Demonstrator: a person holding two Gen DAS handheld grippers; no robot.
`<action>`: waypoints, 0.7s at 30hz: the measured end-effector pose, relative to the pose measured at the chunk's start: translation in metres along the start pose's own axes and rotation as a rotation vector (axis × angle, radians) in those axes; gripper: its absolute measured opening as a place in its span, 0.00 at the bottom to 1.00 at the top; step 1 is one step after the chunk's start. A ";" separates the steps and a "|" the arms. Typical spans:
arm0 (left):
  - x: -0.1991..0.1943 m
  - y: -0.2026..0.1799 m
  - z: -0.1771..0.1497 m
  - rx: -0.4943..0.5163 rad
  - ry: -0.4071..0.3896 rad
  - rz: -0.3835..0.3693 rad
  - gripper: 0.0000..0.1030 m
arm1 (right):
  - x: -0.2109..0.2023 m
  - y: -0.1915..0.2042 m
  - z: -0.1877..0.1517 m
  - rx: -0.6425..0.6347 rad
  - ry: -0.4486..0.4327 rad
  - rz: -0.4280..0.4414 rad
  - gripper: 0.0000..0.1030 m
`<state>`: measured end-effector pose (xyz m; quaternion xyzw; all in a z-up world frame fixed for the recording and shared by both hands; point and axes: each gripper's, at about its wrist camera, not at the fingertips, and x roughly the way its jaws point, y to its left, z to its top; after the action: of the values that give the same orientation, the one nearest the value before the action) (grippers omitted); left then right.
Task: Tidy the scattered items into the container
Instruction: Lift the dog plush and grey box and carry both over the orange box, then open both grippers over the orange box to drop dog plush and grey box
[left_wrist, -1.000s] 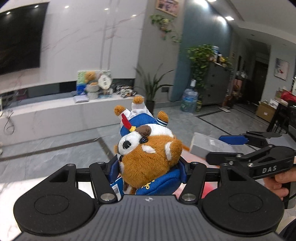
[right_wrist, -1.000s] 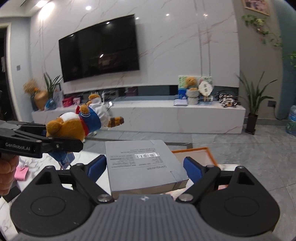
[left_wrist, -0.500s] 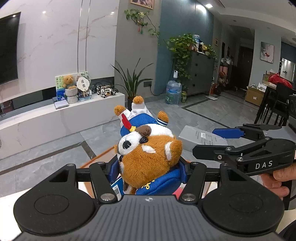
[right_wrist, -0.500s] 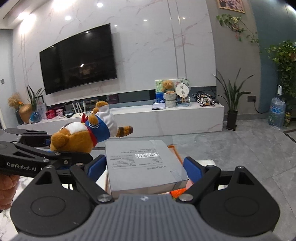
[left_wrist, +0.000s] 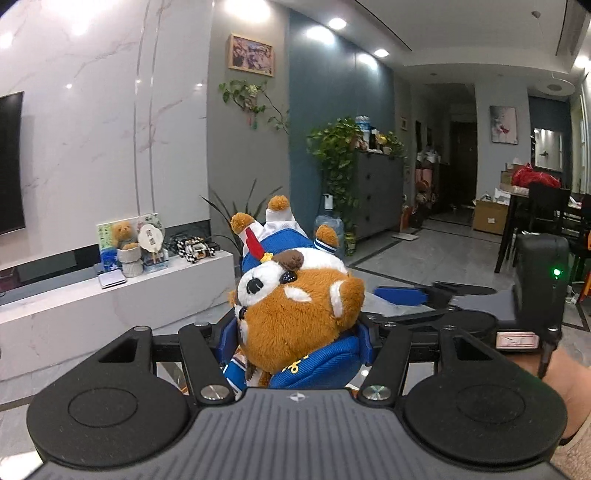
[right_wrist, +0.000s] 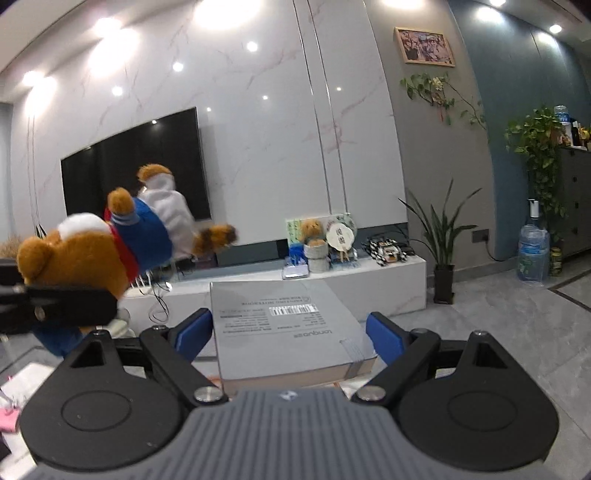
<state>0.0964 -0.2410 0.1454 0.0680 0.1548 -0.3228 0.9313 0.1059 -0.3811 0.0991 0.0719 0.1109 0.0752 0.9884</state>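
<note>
My left gripper is shut on a brown plush bear in a blue and white outfit, held head-first toward the camera and lifted in the air. The bear also shows at the left of the right wrist view. My right gripper is shut on a flat grey box with a barcode label, held level. The right gripper's blue pad shows just right of the bear in the left wrist view. The container is not in view now.
A white TV bench with small ornaments runs along the marble wall under a black TV. A potted plant and a water bottle stand on the grey floor to the right. A pink item lies at the lower left.
Both grippers have risen and tilted upward with their loads; the orange-edged container has dropped out of view. The left view has swung right, toward the hallway. The two grippers are closer together.
</note>
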 end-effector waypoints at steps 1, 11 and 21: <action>0.010 0.003 -0.001 -0.002 0.015 0.008 0.67 | 0.008 0.000 0.001 0.003 0.004 0.003 0.88; 0.105 0.046 -0.029 -0.050 0.198 0.015 0.67 | 0.095 -0.008 -0.027 -0.012 0.207 -0.046 0.88; 0.149 0.077 -0.062 -0.127 0.311 -0.005 0.66 | 0.147 -0.012 -0.060 -0.025 0.347 -0.045 0.88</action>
<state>0.2401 -0.2527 0.0392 0.0577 0.3172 -0.3000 0.8978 0.2354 -0.3610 0.0088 0.0430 0.2803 0.0656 0.9567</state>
